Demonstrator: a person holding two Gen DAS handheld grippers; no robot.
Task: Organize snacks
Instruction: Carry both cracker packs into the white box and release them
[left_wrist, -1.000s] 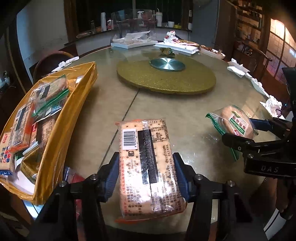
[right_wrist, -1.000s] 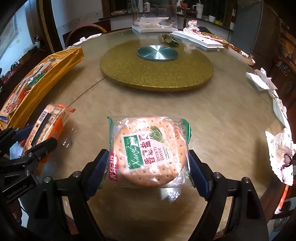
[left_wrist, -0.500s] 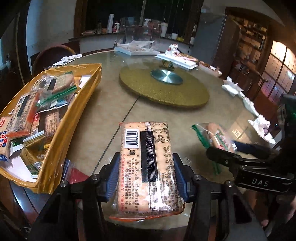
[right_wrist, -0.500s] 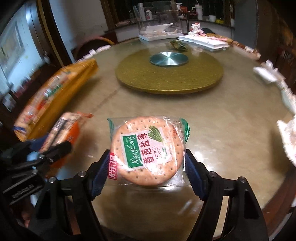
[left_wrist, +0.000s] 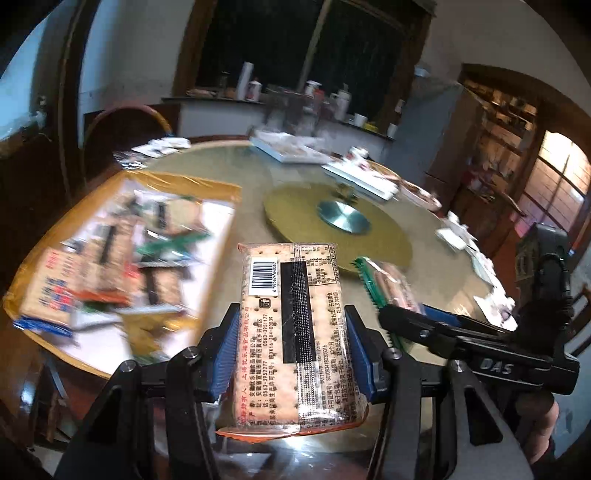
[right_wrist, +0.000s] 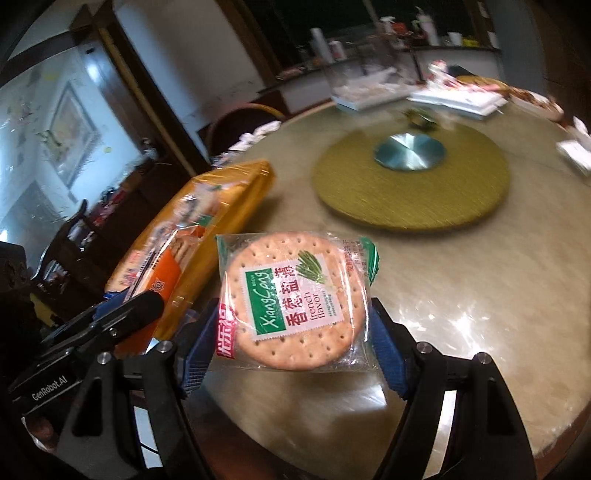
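Carrying: I'm holding a rectangular clear-wrapped cracker pack (left_wrist: 295, 325) clamped in the left gripper (left_wrist: 291, 350).
Right gripper (right_wrist: 295, 347): pinching a round scallion cracker packet (right_wrist: 291, 302), lifted off the marble table (right_wrist: 461, 295).
Progress: yellow tray (left_wrist: 229, 192) is already holding many snacks; these two are waiting.

Both packets are coming up off the counter (right_wrist: 480, 295). The left tongs (left_wrist: 291, 350) are lifting the rectangular cracker pack (left_wrist: 291, 321) toward the yellow tray (left_wrist: 221, 190) at the counter's left edge, while the right tongs (right_wrist: 291, 347), having just closed a little, are raising the round cracker packet (right_wrist: 291, 302).
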